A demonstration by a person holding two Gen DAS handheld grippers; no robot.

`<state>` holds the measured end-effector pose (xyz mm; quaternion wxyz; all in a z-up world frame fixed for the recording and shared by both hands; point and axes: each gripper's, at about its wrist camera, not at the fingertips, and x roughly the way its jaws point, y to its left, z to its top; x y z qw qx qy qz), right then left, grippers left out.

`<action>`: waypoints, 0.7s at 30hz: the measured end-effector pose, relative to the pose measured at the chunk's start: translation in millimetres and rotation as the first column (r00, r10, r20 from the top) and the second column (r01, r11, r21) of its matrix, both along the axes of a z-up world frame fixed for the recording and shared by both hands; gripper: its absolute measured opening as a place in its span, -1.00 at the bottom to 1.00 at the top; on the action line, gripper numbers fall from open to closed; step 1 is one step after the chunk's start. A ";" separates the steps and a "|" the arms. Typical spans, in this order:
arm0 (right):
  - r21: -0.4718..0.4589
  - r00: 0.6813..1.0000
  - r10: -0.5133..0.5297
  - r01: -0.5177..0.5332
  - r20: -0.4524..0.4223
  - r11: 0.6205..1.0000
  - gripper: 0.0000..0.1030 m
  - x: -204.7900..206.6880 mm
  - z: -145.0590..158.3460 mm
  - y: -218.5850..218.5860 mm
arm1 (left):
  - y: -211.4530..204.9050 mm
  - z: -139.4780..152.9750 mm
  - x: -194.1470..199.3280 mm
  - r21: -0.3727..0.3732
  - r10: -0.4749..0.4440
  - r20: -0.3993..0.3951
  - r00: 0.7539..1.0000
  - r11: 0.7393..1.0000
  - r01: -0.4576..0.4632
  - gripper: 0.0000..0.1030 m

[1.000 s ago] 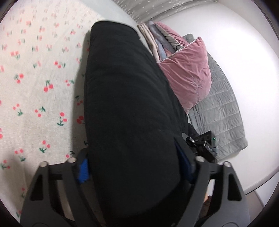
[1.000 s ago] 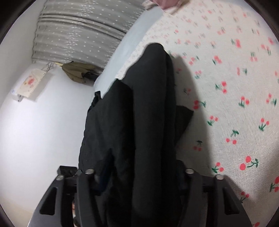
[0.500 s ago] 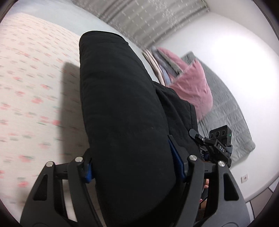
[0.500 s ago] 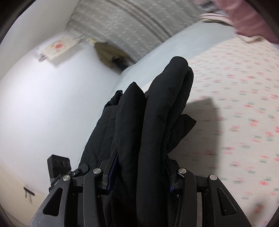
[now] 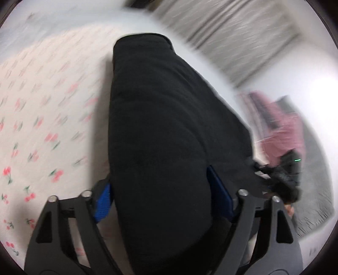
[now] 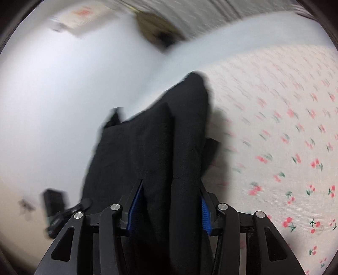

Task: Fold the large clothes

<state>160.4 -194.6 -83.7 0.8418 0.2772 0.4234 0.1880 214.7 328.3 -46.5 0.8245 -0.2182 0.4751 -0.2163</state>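
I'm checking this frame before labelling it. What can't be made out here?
- Left wrist view: the black garment fills the gap in the left gripper, hiding its fingertips and the bed behind.
- Left wrist view: the pink pillow is motion-blurred.
- Right wrist view: the garment's type and fold state are unreadable; it bunches through the right gripper.
- Right wrist view: the wall paper is smeared.
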 end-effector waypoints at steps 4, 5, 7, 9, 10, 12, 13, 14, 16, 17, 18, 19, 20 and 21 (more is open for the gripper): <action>0.048 0.999 -0.019 0.020 -0.031 0.999 0.22 5.4 -20.4 -13.4 | 6.0 -3.7 5.8 -0.085 0.004 -0.028 1.000 0.996 -0.007 0.68; 0.026 0.999 -0.024 0.024 -0.023 0.999 0.23 1.7 -15.7 -16.7 | 0.5 2.6 3.4 -0.028 0.009 0.006 1.000 1.000 -0.009 0.68; -0.054 0.999 -0.041 0.041 -0.005 0.998 0.26 -8.1 -3.7 -22.1 | 1.8 9.1 -1.0 0.056 0.025 0.040 0.999 0.998 -0.027 0.68; -0.126 0.999 -0.053 0.054 0.015 0.991 0.26 -25.2 10.2 -15.6 | -5.8 19.0 -6.3 0.114 0.060 0.058 0.997 0.991 -0.067 0.68; -0.148 0.998 -0.053 0.056 0.024 0.987 0.27 -36.8 15.3 -13.3 | -2.7 22.7 -6.8 0.135 0.074 0.062 0.995 0.987 -0.082 0.69; -0.178 0.997 -0.065 0.070 0.034 0.982 0.27 -51.0 23.3 -22.6 | -2.8 31.7 -17.3 0.193 0.116 0.065 0.991 0.973 -0.127 0.73; -0.198 0.996 -0.074 0.082 0.045 0.977 0.33 -60.6 28.2 -24.3 | -3.0 34.8 -20.4 0.217 0.134 0.071 0.988 0.965 -0.146 0.77; -0.218 0.995 -0.081 0.091 0.053 0.972 0.37 -68.9 37.1 -23.6 | -8.3 40.1 -28.2 0.248 0.150 0.089 0.985 0.954 -0.168 0.79; -0.265 0.992 -0.096 0.116 0.086 0.957 0.57 -88.9 44.9 -20.8 | -18.1 50.6 -46.5 0.299 0.161 0.127 0.979 0.934 -0.193 0.85; -0.288 0.989 -0.103 0.130 0.108 0.949 0.61 -104.2 47.4 -21.0 | -22.0 54.2 -55.2 0.322 0.163 0.149 0.975 0.924 -0.204 0.90; -0.303 0.987 -0.104 0.136 0.120 0.943 0.65 -109.9 50.6 -20.1 | -23.8 54.7 -69.4 0.348 0.162 0.168 0.972 0.913 -0.212 0.95; -0.326 0.987 -0.105 0.141 0.126 0.935 0.66 -118.9 51.5 -18.7 | -23.8 55.9 -80.8 0.381 0.157 0.182 0.971 0.899 -0.217 0.97; -0.352 0.987 -0.104 0.142 0.123 0.925 0.67 -126.3 51.6 -16.1 | -28.5 57.0 -88.3 0.406 0.151 0.189 0.970 0.888 -0.217 0.98; -0.376 0.988 -0.103 0.140 0.117 0.916 0.67 -132.4 51.5 -13.8 | -35.6 55.5 -98.4 0.450 0.141 0.187 0.972 0.867 -0.212 0.98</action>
